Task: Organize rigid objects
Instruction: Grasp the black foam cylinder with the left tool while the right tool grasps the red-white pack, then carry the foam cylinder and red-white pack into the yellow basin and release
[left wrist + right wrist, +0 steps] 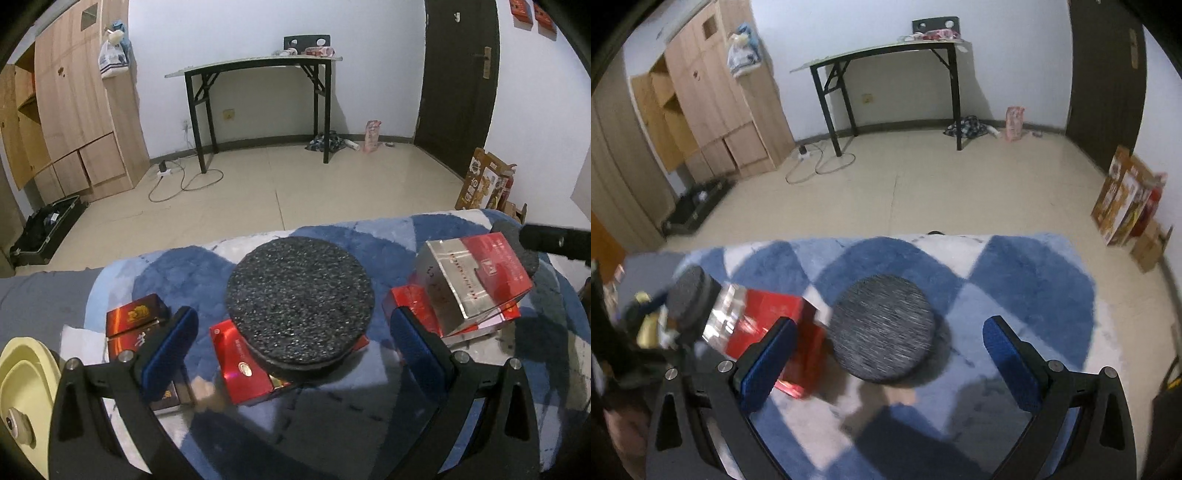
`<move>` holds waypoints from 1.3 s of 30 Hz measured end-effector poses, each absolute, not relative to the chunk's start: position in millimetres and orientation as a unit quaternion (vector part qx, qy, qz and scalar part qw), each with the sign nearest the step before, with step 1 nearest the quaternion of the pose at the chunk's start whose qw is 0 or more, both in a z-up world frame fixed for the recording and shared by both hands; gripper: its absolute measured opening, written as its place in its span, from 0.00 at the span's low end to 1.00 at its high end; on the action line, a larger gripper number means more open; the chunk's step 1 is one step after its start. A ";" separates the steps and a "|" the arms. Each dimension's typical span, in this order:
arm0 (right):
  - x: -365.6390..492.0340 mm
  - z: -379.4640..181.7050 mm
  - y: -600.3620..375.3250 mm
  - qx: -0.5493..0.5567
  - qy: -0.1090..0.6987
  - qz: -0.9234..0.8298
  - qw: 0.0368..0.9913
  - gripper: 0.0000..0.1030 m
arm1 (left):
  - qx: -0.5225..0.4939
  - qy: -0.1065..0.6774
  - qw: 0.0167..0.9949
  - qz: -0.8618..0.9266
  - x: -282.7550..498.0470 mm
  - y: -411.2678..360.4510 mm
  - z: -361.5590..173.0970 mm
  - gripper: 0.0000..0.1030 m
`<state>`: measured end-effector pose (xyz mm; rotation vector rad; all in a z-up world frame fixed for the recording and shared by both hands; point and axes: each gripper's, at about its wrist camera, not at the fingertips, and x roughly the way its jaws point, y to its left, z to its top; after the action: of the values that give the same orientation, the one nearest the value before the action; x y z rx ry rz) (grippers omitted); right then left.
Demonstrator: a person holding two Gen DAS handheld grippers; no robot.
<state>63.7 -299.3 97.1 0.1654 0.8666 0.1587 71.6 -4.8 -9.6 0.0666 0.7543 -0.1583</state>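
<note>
In the left wrist view a round dark speckled disc [300, 301] lies on a red box [242, 371] on the blue and white rug [332, 424]. My left gripper [291, 350] is open, its fingers on either side of the disc. A silver and red box [476, 275] lies tilted on another red box [410, 301] at the right. Dark red boxes [135, 317] lie at the left. In the right wrist view my right gripper [888, 352] is open over a second dark disc [884, 328] on the rug [1027, 280]. A red box [768, 314] lies to its left, blurred.
A yellow plastic object [26, 391] sits at the far left in the left wrist view. The other gripper's black tip [554, 240] shows at the right edge. Beyond the rug is tiled floor [295, 184], a black folding table [258, 74], a wooden cabinet [74, 110] and cardboard boxes [484, 184].
</note>
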 end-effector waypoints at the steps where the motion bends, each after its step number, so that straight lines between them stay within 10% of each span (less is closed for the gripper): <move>1: 67.5 98.5 -293.4 0.093 0.417 0.085 0.900 1.00 | 0.032 0.369 0.926 -0.076 72.4 -3.5 -10.8 1.00; 25: 95.3 55.6 -186.8 0.034 0.432 0.098 0.896 1.00 | 0.022 0.348 0.933 -0.088 75.9 -4.2 -15.5 0.99; 31: 92.5 53.5 -180.2 0.011 0.426 0.089 0.900 0.93 | 0.022 0.345 0.933 -0.100 76.4 -5.6 -15.4 0.67; 39: 86.6 60.4 -189.3 0.016 0.416 0.107 0.903 0.91 | 0.007 0.337 0.935 -0.110 69.8 13.0 0.1 0.66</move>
<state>86.6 -189.3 60.4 0.0335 0.8592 0.2205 69.8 13.0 0.1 0.0137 0.6898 -0.2252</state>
